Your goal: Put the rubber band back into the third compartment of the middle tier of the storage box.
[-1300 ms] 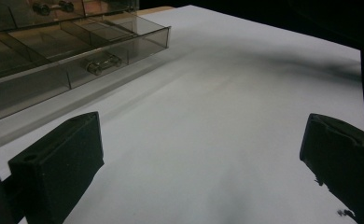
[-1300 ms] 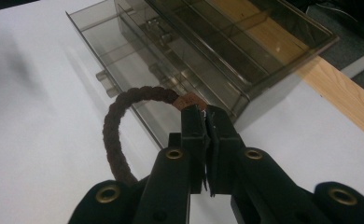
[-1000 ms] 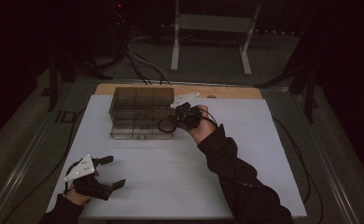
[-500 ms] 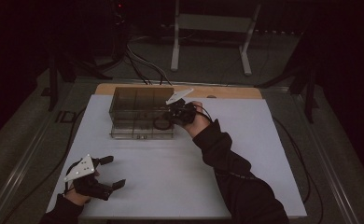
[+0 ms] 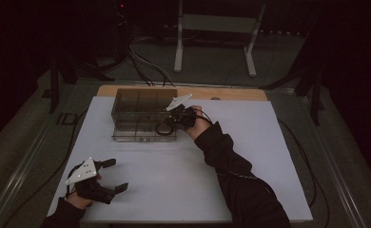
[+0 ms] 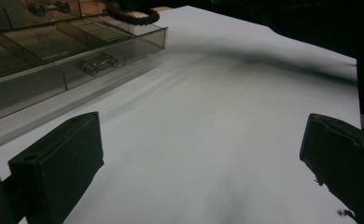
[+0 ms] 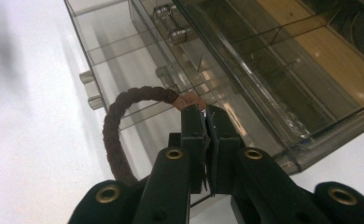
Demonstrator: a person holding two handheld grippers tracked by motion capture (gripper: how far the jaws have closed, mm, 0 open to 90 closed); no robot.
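So far, the right tongs (image 7: 207, 116) are pinching a dark braided hair band (image 7: 117, 126) and holding it over the near right part of the clear box (image 5: 143, 114), but it is not dropped in yet. The left tongs (image 5: 111, 175) rest spread wide and empty on the near left of the bench (image 5: 183, 180).

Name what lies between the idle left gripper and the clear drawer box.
Nothing but bare white table top between the left gripper and the drawer box, as the high view shows.

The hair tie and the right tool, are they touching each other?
Touching. In the right gripper view the right tool is closed on the hair tie at its small tag; the loop curves away to the left above the clear organizer.
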